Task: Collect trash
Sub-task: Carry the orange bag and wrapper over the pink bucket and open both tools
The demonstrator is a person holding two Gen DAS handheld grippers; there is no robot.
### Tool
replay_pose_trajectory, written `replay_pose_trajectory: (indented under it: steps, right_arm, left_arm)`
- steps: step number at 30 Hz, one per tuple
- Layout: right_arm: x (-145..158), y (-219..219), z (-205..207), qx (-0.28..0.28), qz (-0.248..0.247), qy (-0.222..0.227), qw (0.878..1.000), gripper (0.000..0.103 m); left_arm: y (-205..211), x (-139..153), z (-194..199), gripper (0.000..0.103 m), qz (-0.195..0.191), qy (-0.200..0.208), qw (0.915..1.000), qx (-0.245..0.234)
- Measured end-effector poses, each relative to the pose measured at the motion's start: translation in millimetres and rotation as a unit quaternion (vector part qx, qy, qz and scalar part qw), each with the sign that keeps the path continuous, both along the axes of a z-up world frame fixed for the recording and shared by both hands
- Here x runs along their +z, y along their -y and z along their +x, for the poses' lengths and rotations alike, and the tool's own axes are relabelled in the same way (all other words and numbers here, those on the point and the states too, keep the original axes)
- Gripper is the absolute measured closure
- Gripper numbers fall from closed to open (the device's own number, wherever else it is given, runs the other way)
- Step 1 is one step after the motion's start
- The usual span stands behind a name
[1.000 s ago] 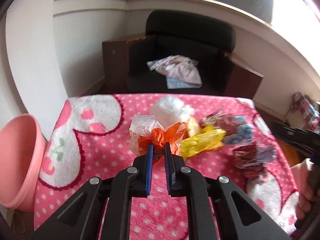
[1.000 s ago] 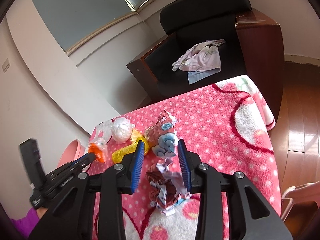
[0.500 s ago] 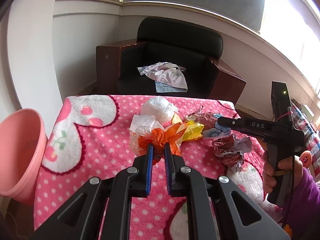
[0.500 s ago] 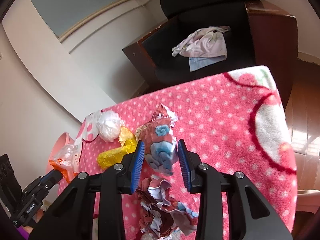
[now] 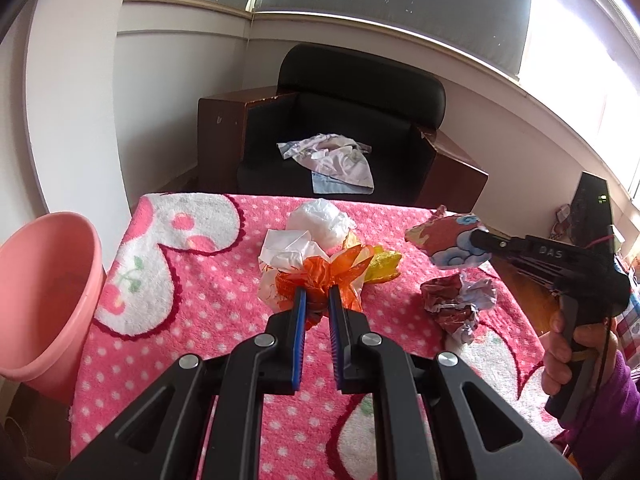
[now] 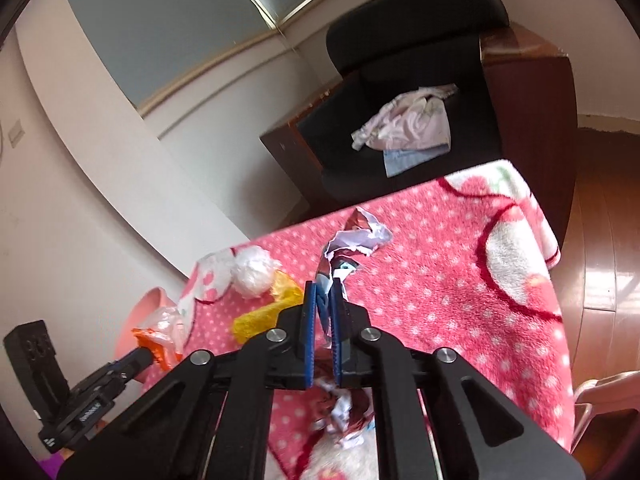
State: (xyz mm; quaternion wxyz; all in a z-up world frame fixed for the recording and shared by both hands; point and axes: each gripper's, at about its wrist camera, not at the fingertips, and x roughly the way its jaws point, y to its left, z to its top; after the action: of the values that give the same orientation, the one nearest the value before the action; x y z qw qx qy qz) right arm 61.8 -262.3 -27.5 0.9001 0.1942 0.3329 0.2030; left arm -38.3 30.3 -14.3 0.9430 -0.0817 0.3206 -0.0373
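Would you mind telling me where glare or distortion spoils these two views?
Left wrist view: the window is blown out white at upper right and the wall lines bow. Right wrist view: the floor shows glare and the edges curve strongly.

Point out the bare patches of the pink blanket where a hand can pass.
Free: the blanket between the pink bin and the orange bag; the far right corner. Crowded: the middle, around the white bag, yellow wrapper and crumpled paper.
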Motion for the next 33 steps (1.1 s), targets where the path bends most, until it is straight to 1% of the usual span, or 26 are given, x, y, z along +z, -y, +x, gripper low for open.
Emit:
replay_pose_trajectory:
  steps: [3, 7, 11, 16, 20, 26, 30, 33]
  right_arm:
    - [11.2, -4.1, -11.4, 0.006, 0.006, 0.012, 1.000, 0.096]
    - [23.2, -21.8, -23.7, 0.026, 0.006, 0.026, 0.999, 0.096]
    - [31.6, -48.1, -33.2, 0.056, 0.001, 0.039, 0.998, 0.096]
    - [37.5, -80.5, -40.7, 0.080, -0.004, 0.050, 0.996, 0.096]
    - [42.9, -115.0, -42.8, 0.108, -0.012, 0.056, 0.992, 0.096]
    - [51.3, -169.0, -42.8, 0.160, -0.026, 0.065, 0.985, 0.096]
    - [53.0, -215.3, -43.6, 0.202, -0.037, 0.068, 0.976, 0.096]
    - [52.4, -247.8, -45.5, 0.229, -0.049, 0.070, 0.970, 0.096]
  left_arm:
    - [-2.0, 4.2, -5.5, 0.093, -0.003, 0.008, 1.0000, 0.001]
    - [-8.8, 10.7, -13.4, 0.093, -0.005, 0.020, 0.9997, 0.010]
    - [-18.1, 14.9, -23.3, 0.093, -0.005, 0.029, 0.9993, 0.023]
    - [-36.9, 19.0, -38.8, 0.093, -0.006, 0.041, 0.9980, 0.048]
    - [-56.6, 22.0, -48.1, 0.093, -0.008, 0.049, 0.9962, 0.072]
    - [-89.9, 26.4, -64.3, 0.093, 0.002, 0.061, 0.9915, 0.115]
    - [-118.7, 27.0, -77.0, 0.093, 0.002, 0.064, 0.9860, 0.154]
    - [-141.7, 23.6, -85.1, 0.093, -0.005, 0.062, 0.9815, 0.181]
